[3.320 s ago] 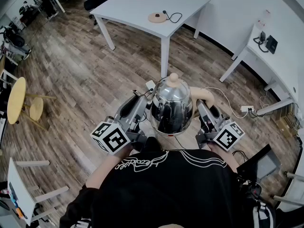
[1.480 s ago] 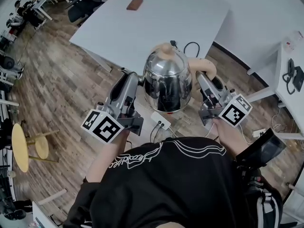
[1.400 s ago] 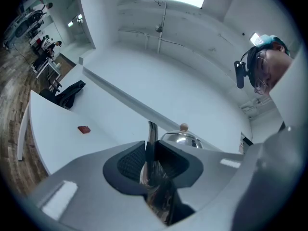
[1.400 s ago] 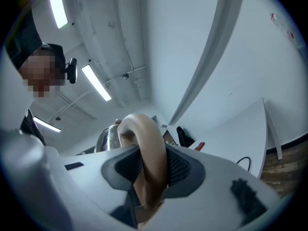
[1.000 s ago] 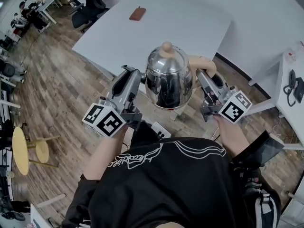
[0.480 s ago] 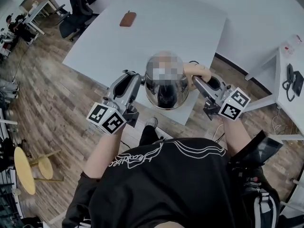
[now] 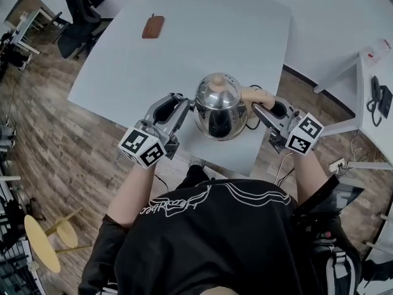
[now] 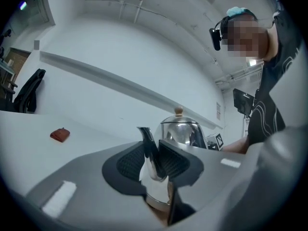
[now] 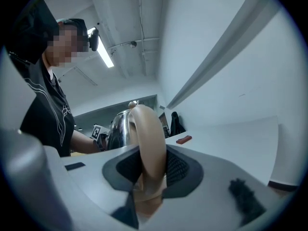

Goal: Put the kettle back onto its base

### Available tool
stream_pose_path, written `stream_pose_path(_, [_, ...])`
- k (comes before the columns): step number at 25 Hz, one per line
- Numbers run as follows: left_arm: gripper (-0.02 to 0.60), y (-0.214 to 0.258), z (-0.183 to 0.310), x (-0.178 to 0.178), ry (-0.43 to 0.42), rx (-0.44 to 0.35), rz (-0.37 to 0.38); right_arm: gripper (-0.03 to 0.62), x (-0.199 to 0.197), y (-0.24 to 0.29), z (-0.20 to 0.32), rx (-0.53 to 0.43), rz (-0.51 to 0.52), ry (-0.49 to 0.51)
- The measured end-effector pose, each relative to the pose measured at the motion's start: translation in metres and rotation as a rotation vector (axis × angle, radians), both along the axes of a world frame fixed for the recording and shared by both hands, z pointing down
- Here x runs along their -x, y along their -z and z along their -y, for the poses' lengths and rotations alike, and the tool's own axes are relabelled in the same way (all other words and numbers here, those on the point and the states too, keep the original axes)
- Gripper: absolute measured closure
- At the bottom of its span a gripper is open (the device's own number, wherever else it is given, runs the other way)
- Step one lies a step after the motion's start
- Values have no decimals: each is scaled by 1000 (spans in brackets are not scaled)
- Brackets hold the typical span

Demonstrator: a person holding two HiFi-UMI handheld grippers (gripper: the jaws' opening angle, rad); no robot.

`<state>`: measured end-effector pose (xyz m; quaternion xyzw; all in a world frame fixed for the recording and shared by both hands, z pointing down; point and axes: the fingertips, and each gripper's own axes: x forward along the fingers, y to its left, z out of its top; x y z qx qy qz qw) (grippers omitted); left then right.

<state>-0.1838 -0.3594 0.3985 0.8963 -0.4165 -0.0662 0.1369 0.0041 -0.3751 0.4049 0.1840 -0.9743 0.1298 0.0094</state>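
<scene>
- Only the black-and-white square patterns on the grippers' marker cubes (image 7: 142, 147) count as markings. A small wall label in the left gripper view is too small to read.
- The steel kettle (image 7: 218, 103) is over the white table (image 7: 202, 35), near its front right corner. Bare tabletop stretches behind it to a brown flat object (image 7: 152, 26).
- The left gripper (image 7: 186, 106) has its jaws clamped on the spout (image 8: 149, 153).
- The right gripper (image 7: 256, 103) has its jaws clamped on the tan handle (image 9: 149, 143).
- The kettle's lid is on, so its contents are hidden.
</scene>
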Motion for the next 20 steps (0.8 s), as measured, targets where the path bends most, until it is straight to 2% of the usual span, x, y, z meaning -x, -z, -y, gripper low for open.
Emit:
stream_pose_path(10, [486, -50, 32, 17, 9, 88, -12, 491, 16, -44, 12, -28, -44, -101])
stream_pose_path(16, [488, -69, 34, 20, 32, 135, -22, 492, 19, -59, 6, -86, -84, -143])
stream_pose_path(20, [491, -72, 33, 17, 30, 141, -16, 491, 15, -68, 3, -78, -75, -158])
